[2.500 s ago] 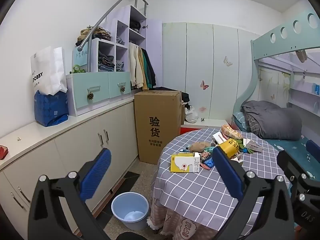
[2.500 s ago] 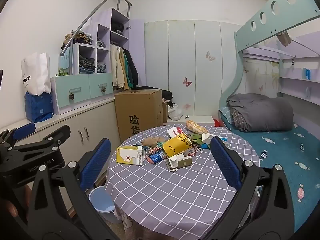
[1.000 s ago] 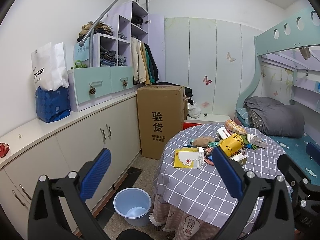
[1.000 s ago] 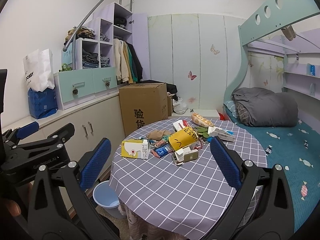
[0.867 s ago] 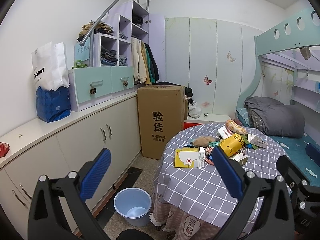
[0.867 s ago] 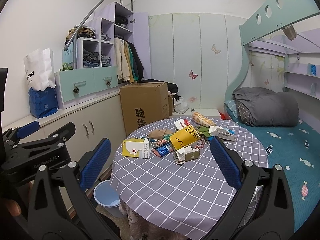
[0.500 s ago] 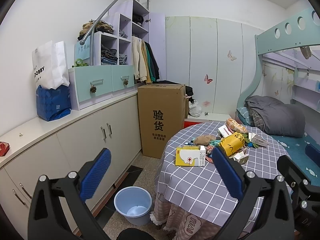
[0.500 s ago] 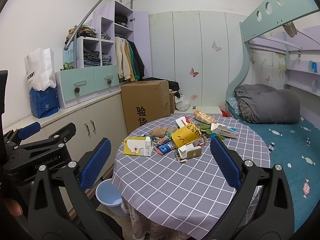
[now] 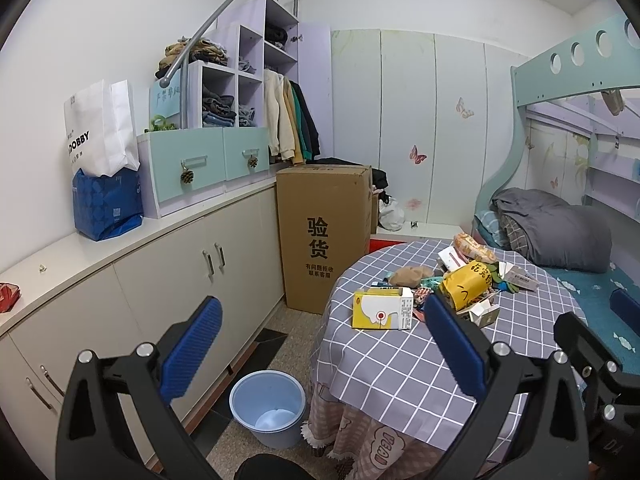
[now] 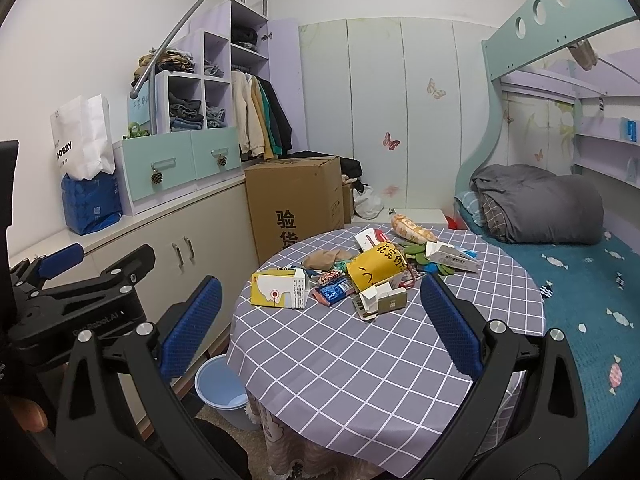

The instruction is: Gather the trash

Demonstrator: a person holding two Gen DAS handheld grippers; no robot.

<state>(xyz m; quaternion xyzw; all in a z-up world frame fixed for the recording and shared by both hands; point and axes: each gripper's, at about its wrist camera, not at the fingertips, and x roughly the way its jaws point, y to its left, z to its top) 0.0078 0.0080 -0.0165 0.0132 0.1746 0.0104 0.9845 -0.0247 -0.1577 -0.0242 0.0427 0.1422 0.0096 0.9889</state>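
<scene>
Trash point(image 10: 362, 276); white bag point(image 9: 100, 130) lettered "DOBBY"

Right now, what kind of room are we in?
Most likely a child's bedroom: a bunk bed with a grey duvet, a wardrobe with hanging clothes, and butterfly stickers on the wall panels.

one round table point(image 10: 360, 360), one blue bucket point(image 9: 268, 412), one cardboard box point(image 9: 324, 236), two grippers, both spread wide.

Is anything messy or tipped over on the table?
Yes. A yellow milk carton lies on its side on the checked tablecloth, beside a yellow bag and wrappers heaped in a pile. The blue bin holds none.
</scene>
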